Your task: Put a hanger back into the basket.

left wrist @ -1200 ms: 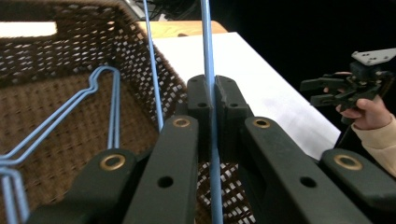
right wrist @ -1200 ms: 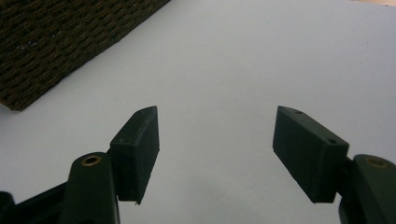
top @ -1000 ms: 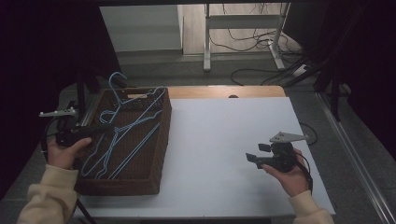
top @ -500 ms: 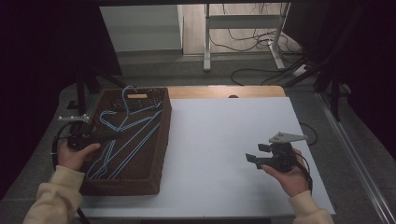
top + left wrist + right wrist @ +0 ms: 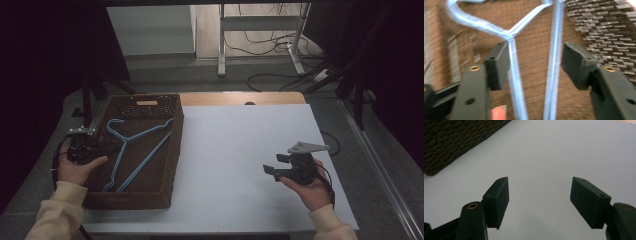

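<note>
In the high view the wicker basket sits at nine o'clock on the white counter, and the light blue hangers lie flat on its floor, hooks toward twelve o'clock. The left gripper reaches in over the basket's nine o'clock wall. Its jaws have just been opening; in the left gripper view they stand wide, with the hangers' wires running between them, and the pads press on nothing. The right gripper rests at four o'clock over bare counter, well apart from the basket, jaws wide and empty.
</note>
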`<state>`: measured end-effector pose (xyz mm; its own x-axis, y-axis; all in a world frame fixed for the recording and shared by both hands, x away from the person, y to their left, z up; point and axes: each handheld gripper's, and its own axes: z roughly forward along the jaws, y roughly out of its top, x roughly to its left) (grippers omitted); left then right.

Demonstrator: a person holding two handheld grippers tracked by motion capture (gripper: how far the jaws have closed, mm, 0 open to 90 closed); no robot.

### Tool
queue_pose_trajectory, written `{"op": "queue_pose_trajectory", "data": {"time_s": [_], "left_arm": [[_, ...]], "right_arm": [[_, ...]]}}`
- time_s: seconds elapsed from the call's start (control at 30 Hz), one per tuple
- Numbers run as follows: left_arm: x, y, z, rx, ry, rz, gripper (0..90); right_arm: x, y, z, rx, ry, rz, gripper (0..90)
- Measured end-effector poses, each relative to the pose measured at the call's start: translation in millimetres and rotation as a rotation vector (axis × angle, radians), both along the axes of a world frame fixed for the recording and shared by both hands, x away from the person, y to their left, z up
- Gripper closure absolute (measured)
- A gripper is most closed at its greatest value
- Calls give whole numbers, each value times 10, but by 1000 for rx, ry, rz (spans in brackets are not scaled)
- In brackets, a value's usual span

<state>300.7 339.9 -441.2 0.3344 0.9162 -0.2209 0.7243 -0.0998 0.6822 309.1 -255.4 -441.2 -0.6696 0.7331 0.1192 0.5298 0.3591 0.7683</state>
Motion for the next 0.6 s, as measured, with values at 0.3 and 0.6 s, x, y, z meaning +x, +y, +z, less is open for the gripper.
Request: {"op": "queue_pose_trajectory", "data": {"time_s": [0.3, 0.6], "left_arm": [[-302, -662, 195, -111, -121, -296, 235], [-398, -968, 156, -126, -131, -374, 211]], "right_arm": [[0, -28, -32, -11, 2, 32, 237], [6, -116, -28, 7, 6, 46, 204]]}}
